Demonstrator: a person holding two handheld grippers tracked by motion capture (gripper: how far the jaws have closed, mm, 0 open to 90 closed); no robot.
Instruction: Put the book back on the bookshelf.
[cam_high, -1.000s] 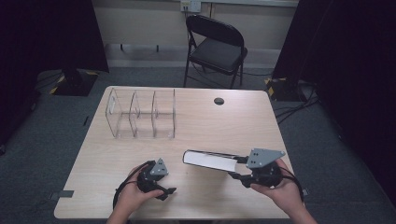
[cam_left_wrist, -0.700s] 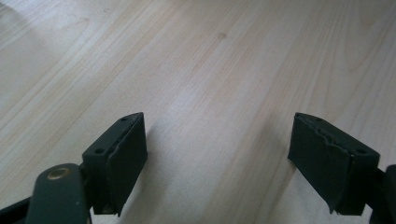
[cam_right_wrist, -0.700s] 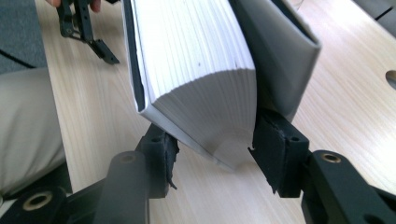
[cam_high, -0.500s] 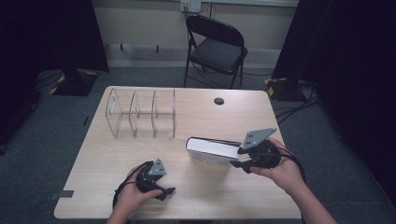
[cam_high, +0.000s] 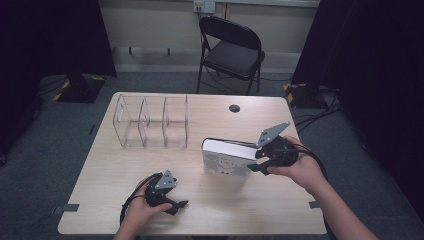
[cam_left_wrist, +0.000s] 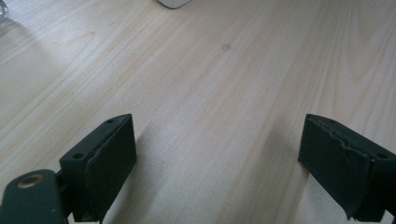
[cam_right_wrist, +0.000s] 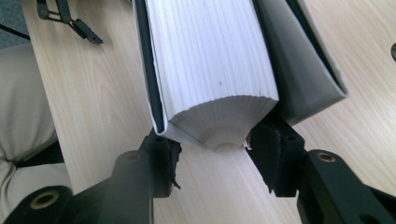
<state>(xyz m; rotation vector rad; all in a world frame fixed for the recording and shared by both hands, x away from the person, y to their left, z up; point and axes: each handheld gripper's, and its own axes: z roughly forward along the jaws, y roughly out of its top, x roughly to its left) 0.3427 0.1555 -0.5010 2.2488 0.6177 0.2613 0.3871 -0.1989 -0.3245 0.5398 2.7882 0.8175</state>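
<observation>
A thick book (cam_high: 227, 159) with a white and grey patterned cover stands on its long edge on the wooden table (cam_high: 210, 215), right of the middle. My right gripper (cam_high: 259, 161) is shut on its right end. In the right gripper view the white page block (cam_right_wrist: 210, 60) sits between the two pads of my right gripper (cam_right_wrist: 215, 156), which have closed a little further on it. My left gripper (cam_high: 176, 204) rests near the table's front left. Its jaws have just been opening. In the left gripper view my left gripper (cam_left_wrist: 219, 172) stands wide open over bare wood.
A clear plastic divider rack (cam_high: 150, 122) with three slots stands at the back left of the table. A black cable hole (cam_high: 234, 108) lies near the back edge. A folding chair (cam_high: 232, 50) stands behind the table. Dark curtains flank both sides.
The book has gone from lying flat to standing on its edge, as my right hand rose and moved toward the back of the table. The left hand has stayed put.
</observation>
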